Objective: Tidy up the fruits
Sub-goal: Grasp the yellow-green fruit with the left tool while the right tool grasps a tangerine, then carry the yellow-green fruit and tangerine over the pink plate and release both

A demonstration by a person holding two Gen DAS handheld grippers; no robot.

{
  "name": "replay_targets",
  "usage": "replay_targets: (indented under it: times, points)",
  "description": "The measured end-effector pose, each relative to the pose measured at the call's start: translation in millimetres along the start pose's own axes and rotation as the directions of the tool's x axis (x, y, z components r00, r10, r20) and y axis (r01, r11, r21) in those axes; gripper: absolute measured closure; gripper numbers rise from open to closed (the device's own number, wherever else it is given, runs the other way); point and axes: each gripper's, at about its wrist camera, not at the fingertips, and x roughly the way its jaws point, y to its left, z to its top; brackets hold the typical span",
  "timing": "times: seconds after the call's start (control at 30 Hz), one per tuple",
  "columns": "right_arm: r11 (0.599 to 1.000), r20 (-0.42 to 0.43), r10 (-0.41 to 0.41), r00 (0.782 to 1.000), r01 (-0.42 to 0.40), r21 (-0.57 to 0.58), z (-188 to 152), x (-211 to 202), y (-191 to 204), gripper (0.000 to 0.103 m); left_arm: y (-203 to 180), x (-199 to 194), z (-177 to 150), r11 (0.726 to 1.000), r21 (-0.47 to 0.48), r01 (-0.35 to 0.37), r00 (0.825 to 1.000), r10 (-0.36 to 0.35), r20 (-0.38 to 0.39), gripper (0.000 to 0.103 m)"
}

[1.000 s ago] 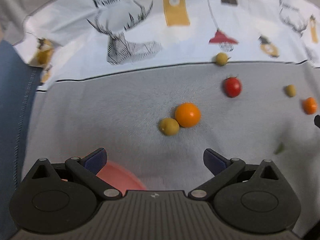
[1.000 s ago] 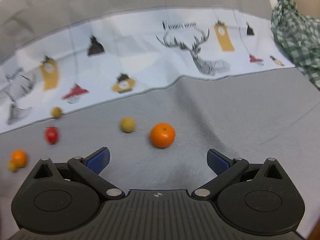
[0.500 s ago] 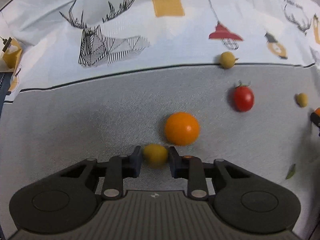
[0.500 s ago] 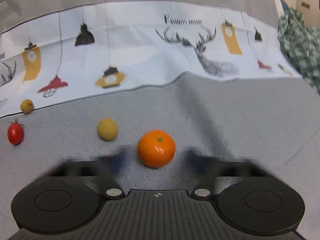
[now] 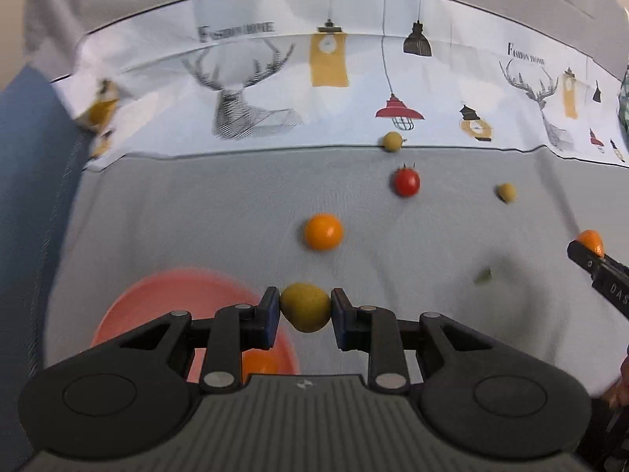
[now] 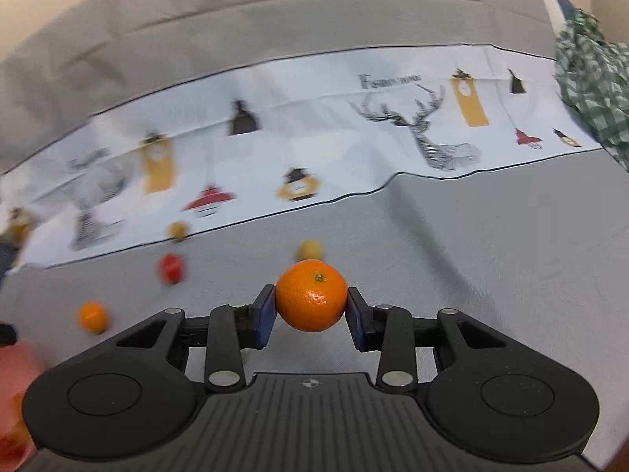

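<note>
1. While both hands work at once, the left gripper (image 5: 306, 314) pinches a yellow-green fruit (image 5: 306, 307) between its pads, held clear of the cloth, likely so it can go straight to the pink bowl (image 5: 157, 299) at 8 o'clock of it.
2. That bowl already has something orange (image 5: 259, 365) in it, so I judge it the collecting place.
3. Over on the right, the right gripper (image 6: 311, 312) clamps an orange (image 6: 311, 295) by its sides, stem end up, a grip that suits a round, firm fruit.
4. Loose fruit lies apart on the cloth: a second orange (image 5: 323, 232) at 12 o'clock of the left gripper, a tomato (image 5: 407, 181) at 1 o'clock, and two small yellow fruits (image 5: 392, 141) (image 5: 506, 192) farther off.
5. Underneath is no desk but a soft grey cloth (image 5: 196, 212), wrinkled, so fruit may roll.
6. Beyond it runs a white band printed with deer and lamps (image 6: 393, 126), and a green checked fabric (image 6: 593, 78) lies at 2 o'clock in the right view.
</note>
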Motion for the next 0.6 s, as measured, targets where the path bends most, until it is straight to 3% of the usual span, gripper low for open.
replay_targets:
  times: [0.23,0.47,0.6]
  points:
    - [0.979,-0.046,0.181,0.982,-0.185,-0.082,-26,-101,51,0.064,37,-90,-69,0.995,-0.075,-0.065,0.997,0.067,0.024,0.072]
    - [0.915,-0.12,0.345,0.931,-0.362,-0.176,-61,-168,115,0.064,69,-152,-134,0.978,-0.158,-0.133,0.99,0.14,0.034,0.072]
    - [0.879,-0.119,0.395,0.911,-0.412,-0.241,-73,-199,142,0.064,81,-177,-162,0.97,-0.195,-0.144,0.986,0.156,0.051,0.072]
